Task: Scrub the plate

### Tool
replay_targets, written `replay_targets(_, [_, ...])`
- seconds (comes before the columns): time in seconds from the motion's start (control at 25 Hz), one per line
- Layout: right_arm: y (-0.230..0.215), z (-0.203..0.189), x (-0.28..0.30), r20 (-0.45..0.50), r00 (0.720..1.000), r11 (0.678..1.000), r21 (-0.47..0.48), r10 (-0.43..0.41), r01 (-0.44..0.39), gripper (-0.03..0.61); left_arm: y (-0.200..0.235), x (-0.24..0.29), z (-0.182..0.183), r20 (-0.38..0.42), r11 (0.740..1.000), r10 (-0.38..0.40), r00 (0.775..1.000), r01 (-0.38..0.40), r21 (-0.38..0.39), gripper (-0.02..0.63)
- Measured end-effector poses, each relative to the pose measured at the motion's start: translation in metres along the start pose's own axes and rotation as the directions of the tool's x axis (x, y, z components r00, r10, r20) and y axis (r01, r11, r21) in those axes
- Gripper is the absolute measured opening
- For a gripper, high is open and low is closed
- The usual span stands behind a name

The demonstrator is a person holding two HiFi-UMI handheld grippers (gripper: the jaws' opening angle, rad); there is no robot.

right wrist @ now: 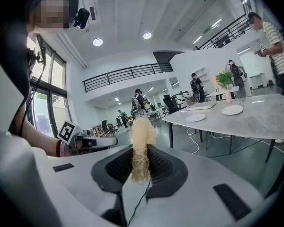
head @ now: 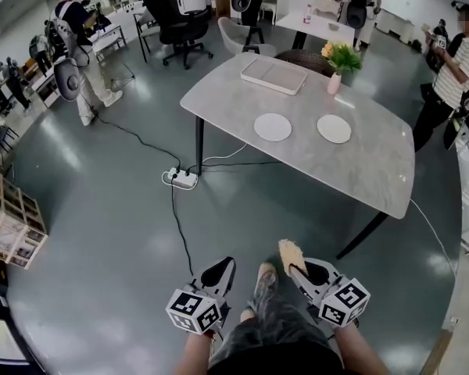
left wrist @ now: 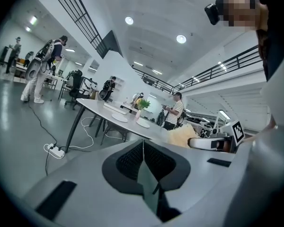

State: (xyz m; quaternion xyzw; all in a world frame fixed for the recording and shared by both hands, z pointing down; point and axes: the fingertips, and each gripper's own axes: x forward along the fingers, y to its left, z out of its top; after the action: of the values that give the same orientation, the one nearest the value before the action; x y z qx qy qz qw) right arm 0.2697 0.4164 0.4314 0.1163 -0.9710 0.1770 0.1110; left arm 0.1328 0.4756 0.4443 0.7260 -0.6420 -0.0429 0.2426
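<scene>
Open floor [head: 117,241] separates both grippers from the bench [head: 367,174], whose near edge stands well ahead; a power strip [head: 181,179] lies by its leg. On the bench lie two round white plates, left plate [head: 273,126] and right plate [head: 334,129], apart. A vase [head: 334,83] behind them holds flowers [head: 342,56]. The left gripper [head: 219,273] has its fingers clenched together; the right gripper [head: 301,270] has its fingers grasping a pale fibrous scrubber [head: 290,254]

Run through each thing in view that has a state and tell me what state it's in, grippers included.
left gripper: shut, empty.
right gripper: shut on the scrubber.
scrubber: clamped, sticking out past the jaws.
left plate: flat on the table, bare, untouched.
right plate: flat, bare, untouched.
vase: upright, holding flowers.
power strip: cables plugged in.
</scene>
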Motion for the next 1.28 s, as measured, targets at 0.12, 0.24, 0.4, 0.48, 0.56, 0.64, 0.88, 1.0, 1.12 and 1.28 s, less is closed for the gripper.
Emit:
replay_targets(0.12, [-0.017,0.005,0.025,-0.009,1.000,1.000,0.002,0.018,-0.018,0.074,0.022,0.015,0.007,-0.005,1.000,0.020,1.000,-0.020,-0.011,0.017])
replay_targets(0.24, [-0.033,0.022,0.053,-0.009,0.999,0.999,-0.015,0.037,-0.037,0.074,0.041,0.041,0.025,-0.003,1.000,0.017,1.000,-0.017,-0.009,0.017])
replay_targets(0.4, [-0.060,0.052,0.086,-0.002,0.999,0.998,-0.042,0.055,-0.055,0.075,0.051,0.091,0.059,-0.003,0.999,-0.029,1.000,0.029,0.020,0.017])
replay_targets(0.48, [-0.075,0.062,0.100,-0.006,0.998,0.997,-0.042,0.061,-0.062,0.075,0.055,0.114,0.073,-0.003,0.998,-0.047,0.999,0.047,0.031,0.017])
replay_targets(0.56, [-0.089,0.067,0.112,-0.015,0.998,0.997,-0.033,0.064,-0.064,0.075,0.059,0.134,0.082,-0.013,0.998,-0.060,0.998,0.061,0.034,0.017])
replay_targets(0.64, [-0.101,0.071,0.121,-0.026,0.997,0.997,-0.021,0.068,-0.069,0.074,0.062,0.148,0.086,-0.033,0.997,-0.072,0.997,0.074,0.034,0.017])
replay_targets(0.88, [-0.142,0.084,0.155,-0.047,0.996,0.997,0.004,0.072,-0.072,0.075,0.079,0.188,0.097,-0.078,0.996,-0.077,0.994,0.080,0.031,0.017])
replay_targets(1.0, [-0.153,0.096,0.171,-0.040,0.994,0.995,-0.003,0.097,-0.097,0.075,0.091,0.204,0.108,-0.075,0.997,-0.062,0.995,0.065,0.030,0.017])
replay_targets(1.12, [-0.163,0.106,0.184,-0.037,0.992,0.992,-0.023,0.121,-0.121,0.075,0.096,0.220,0.119,-0.064,0.997,-0.066,0.996,0.069,0.041,0.017])
replay_targets(1.28, [-0.176,0.114,0.194,-0.035,0.992,0.992,-0.018,0.120,-0.121,0.075,0.099,0.237,0.120,-0.086,0.996,-0.077,0.993,0.080,0.038,0.017])
